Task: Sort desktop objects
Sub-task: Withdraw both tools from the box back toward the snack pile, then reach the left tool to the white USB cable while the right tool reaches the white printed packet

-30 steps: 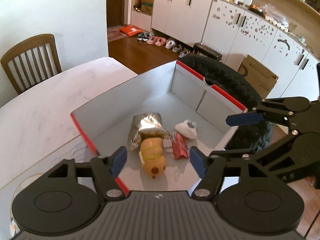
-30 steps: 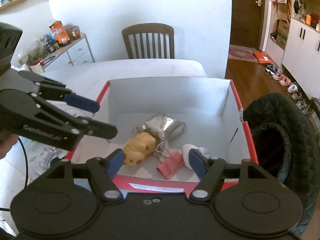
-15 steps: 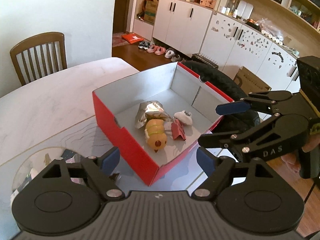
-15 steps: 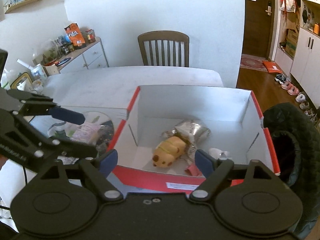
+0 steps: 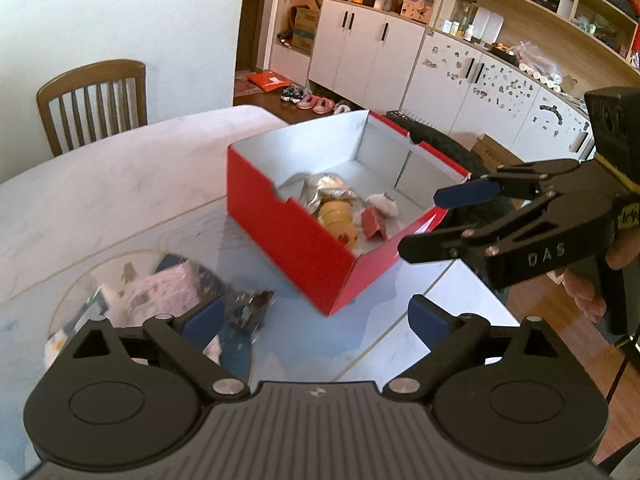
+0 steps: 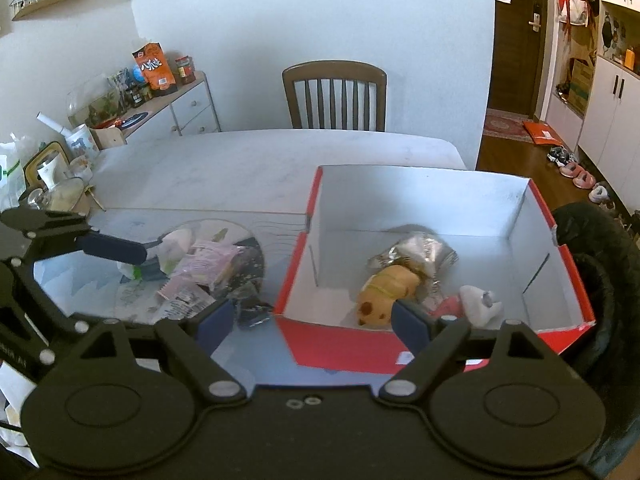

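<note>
A red cardboard box (image 5: 296,236) (image 6: 340,344) stands on the table. In it lie a yellow plush toy (image 6: 386,290) (image 5: 338,220), a silver foil packet (image 6: 416,250), a red clip (image 5: 374,224) and a small white object (image 6: 478,302). A pile of loose things with a pink packet (image 5: 160,296) (image 6: 204,264) lies on the table left of the box. My left gripper (image 5: 314,318) is open and empty above the pile and the box's near corner. My right gripper (image 6: 310,322) is open and empty, near the box's front wall.
A wooden chair (image 6: 334,94) stands at the table's far side. A black padded chair (image 6: 608,280) is right of the box. A sideboard with jars and a snack bag (image 6: 154,66) stands at far left. White cabinets (image 5: 400,52) line the far wall.
Both grippers have pulled back and up from over the box. The box's outside and the pile on the table have come into view. Both stay open and empty.
</note>
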### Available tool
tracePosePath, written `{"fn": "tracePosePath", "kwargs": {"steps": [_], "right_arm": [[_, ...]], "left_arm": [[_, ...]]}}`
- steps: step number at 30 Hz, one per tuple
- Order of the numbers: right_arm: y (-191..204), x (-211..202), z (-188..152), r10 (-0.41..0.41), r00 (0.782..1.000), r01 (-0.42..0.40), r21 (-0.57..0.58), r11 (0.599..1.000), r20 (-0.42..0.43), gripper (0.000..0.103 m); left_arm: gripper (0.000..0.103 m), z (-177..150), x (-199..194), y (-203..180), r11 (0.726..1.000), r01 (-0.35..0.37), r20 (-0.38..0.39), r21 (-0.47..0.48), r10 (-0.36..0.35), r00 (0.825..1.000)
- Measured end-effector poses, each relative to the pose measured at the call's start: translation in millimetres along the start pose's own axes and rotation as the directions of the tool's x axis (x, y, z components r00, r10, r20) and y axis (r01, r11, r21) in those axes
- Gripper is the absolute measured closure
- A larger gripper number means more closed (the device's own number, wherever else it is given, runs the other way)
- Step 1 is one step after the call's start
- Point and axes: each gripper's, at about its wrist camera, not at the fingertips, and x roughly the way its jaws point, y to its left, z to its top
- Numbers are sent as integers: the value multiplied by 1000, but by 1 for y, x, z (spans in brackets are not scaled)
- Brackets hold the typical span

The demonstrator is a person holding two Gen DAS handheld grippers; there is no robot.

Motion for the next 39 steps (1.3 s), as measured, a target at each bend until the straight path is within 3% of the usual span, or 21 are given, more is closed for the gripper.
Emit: {"fn": "tracePosePath", "kwargs": {"steps": [23, 39], "right_arm": [[92, 36, -1, -12, 1000, 12, 2, 1000, -26, 14], [131, 76, -2, -25, 997, 26, 10, 1000, -80, 14]], "left_arm": [[5, -84, -49, 73, 997, -70, -2, -36, 70, 998], [5, -128, -44, 107, 998, -65, -37, -6, 65, 997]]}}
